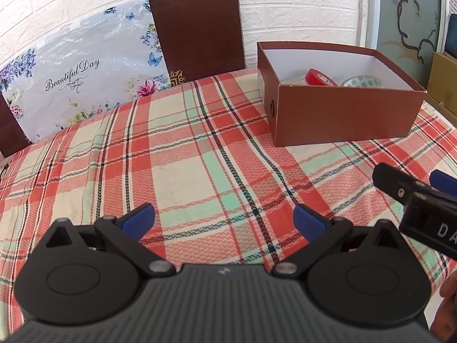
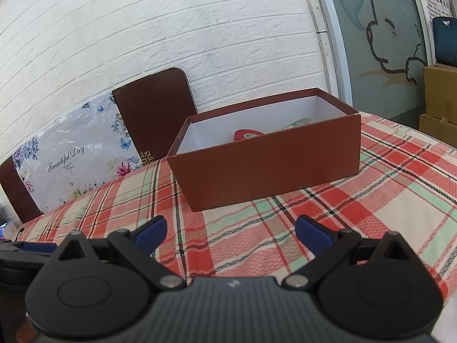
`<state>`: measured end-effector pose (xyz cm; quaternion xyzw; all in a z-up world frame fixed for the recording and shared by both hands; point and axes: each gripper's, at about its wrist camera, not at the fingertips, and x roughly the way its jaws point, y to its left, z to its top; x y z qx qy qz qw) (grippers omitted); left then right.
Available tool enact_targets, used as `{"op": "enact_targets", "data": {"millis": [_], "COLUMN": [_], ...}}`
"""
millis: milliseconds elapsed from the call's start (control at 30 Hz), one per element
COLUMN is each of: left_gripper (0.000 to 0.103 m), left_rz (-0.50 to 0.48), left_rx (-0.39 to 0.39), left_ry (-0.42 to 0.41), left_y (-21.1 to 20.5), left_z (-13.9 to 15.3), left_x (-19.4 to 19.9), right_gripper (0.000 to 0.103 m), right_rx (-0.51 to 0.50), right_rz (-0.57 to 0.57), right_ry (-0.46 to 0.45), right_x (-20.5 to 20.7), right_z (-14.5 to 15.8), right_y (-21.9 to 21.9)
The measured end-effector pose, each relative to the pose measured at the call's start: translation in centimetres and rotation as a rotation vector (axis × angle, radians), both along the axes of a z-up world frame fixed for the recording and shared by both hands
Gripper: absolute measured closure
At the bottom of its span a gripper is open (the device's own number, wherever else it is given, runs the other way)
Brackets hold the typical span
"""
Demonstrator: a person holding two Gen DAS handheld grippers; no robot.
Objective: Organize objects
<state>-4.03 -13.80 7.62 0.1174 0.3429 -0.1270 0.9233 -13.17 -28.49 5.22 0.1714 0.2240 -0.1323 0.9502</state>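
Tape [image 1: 320, 77] and bowl [image 1: 362, 82] half-hidden by box wall [image 1: 351, 114]

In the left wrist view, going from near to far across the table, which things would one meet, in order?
Open left gripper with blue-tipped jaws → bare red, cream and green plaid tablecloth → open reddish-brown cardboard box holding a red tape roll and a patterned bowl → dark brown chair back → white brick wall.
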Motion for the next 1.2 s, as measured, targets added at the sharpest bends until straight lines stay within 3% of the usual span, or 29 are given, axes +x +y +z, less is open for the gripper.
{"op": "enact_targets", "data": {"millis": [433, 667, 1200], "left_gripper": [0.0, 0.0, 0.0], "left_rz": [0.045, 0.048, 0.028], "left_rx": [0.035, 0.057, 0.025], "left_ry": [-0.108, -0.131, -0.12], "left_y": [0.9, 0.6, 0.4], "left_z": [1.4, 1.8, 2.2], "left_x": [-0.8, -1.0, -1.1], "right_gripper": [0.003, 0.003, 0.003], "right_rx": [-0.01, -0.02, -0.041], "right_rz": [-0.014, -0.012, -0.017], "right_ry": [-0.016, -0.027, -0.045], "right_x": [-0.4, -0.5, -0.7], "right_z": [0.6, 0.8, 0.8], "right_y": [0.0, 0.1, 0.2]}}
